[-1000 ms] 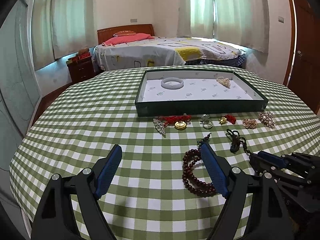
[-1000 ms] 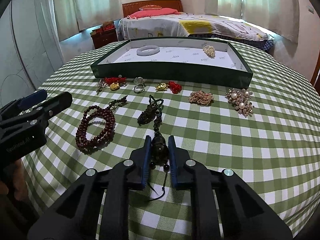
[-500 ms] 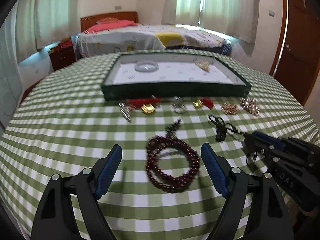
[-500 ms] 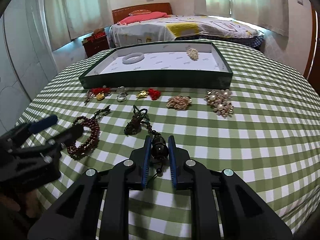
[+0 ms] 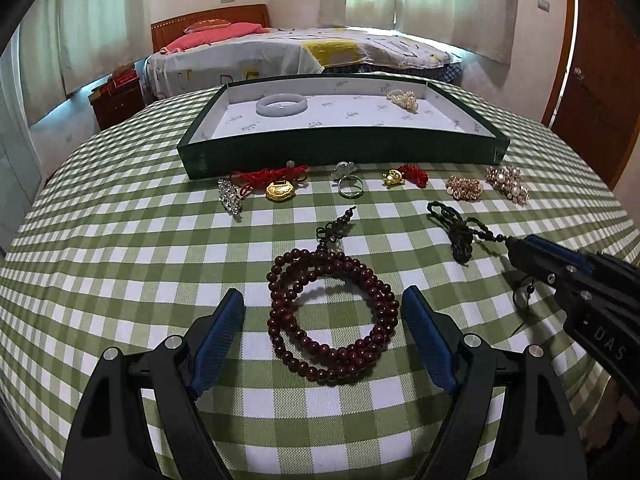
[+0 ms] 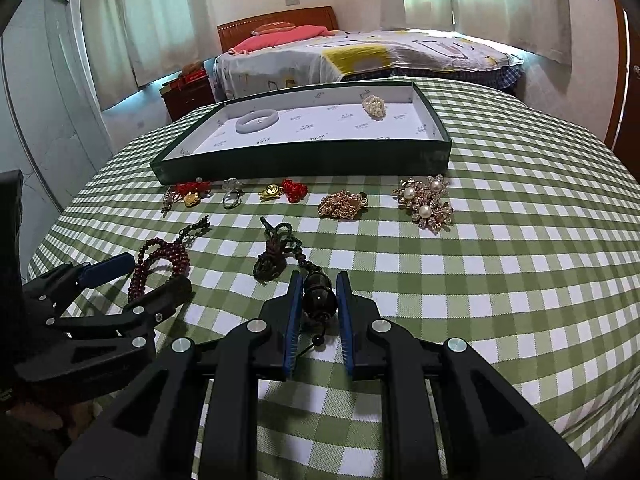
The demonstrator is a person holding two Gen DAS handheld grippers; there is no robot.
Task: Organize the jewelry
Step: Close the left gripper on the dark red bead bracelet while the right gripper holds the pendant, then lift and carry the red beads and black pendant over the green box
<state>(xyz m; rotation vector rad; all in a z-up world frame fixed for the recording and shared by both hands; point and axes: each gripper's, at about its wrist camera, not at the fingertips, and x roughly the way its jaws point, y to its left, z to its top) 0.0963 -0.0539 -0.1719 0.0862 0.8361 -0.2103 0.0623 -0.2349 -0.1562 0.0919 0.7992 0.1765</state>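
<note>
Beads, dark red strand, coiled on checked bench between wide-open fingers of left gripper, untouched. Pendant, dark bead on black cord, clamped between nearly closed fingers of right gripper; cord trails toward green tray.

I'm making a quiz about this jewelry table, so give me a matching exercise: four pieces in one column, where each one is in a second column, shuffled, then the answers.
Things:
1. pale bangle
2. dark red bead bracelet
3. dark bead pendant
4. silver ring

Places:
A. on the cloth just in front of the tray's near wall
B. inside the green tray
C. clamped in the right gripper
D. on the cloth between the open left gripper fingers

Pairs: 1-B, 2-D, 3-C, 4-A
</note>
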